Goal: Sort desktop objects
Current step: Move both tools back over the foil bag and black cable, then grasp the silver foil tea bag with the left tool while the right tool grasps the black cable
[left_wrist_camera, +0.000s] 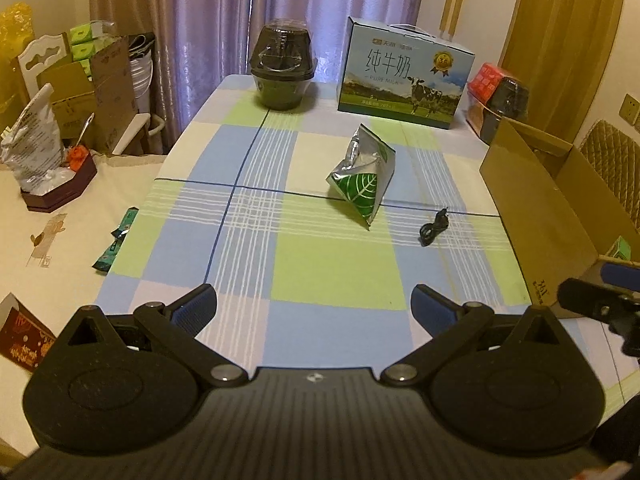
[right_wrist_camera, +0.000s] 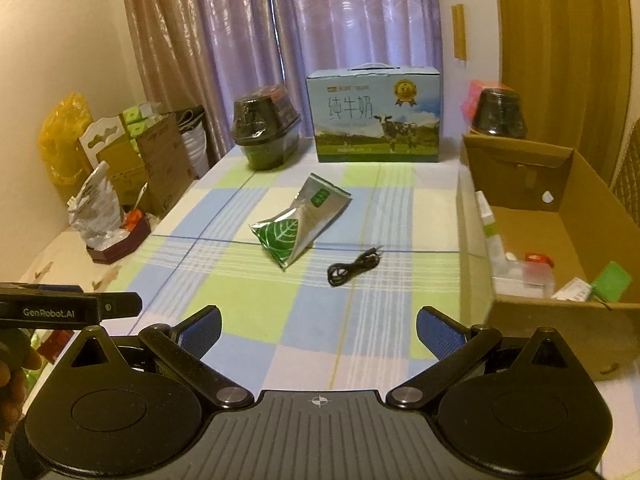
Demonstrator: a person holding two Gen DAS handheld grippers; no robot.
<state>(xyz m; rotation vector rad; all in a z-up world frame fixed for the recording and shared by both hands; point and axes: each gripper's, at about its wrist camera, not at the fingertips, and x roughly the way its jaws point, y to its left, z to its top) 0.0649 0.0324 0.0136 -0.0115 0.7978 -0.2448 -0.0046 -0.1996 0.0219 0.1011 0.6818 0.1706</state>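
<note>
While both tools, left (left_wrist_camera: pixel 314 306) and right (right_wrist_camera: pixel 319 330), hung spread and empty over the checked surface (right_wrist_camera: pixel 256 312), a foil pouch (right_wrist_camera: pixel 298 226) lay just left of a coiled black cable (right_wrist_camera: pixel 352 267).

The tablecloth (left_wrist_camera: pixel 304 280) is checked in pale blue, light green and cream with white stripes. The foil pouch (right_wrist_camera: pixel 298 226) is silver with a green leaf print; the coiled cable (right_wrist_camera: pixel 352 268) is black. The gripper pads (right_wrist_camera: pixel 202 330) are blue.
</note>
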